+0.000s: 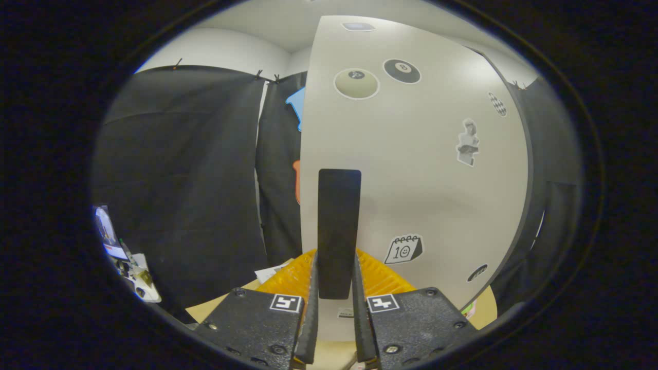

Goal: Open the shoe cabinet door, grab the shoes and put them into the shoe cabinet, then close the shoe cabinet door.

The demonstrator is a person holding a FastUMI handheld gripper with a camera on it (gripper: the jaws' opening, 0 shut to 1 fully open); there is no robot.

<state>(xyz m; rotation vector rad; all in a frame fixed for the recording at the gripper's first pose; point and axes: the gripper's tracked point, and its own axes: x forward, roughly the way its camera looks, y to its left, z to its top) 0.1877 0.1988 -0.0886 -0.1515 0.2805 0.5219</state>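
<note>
Gripper view: I've got the gripper (336, 308) clamped on the black door handle (339, 231) of the stickered cabinet door (426, 169) dead ahead; pulling off the hinge arc could slip the pads off it, likely before the door's open.

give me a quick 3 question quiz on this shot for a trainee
1. True or false: the gripper has its jaws closed on the tall black rectangular door handle.
2. Which sticker sits on the pale grey cabinet door nearest the handle's lower end? A) black 8-ball sticker B) calendar sticker C) statue sticker
3. What colour is the ribbed object low behind the handle?

Key: 1 true; 2 B; 3 orange-yellow.
</note>
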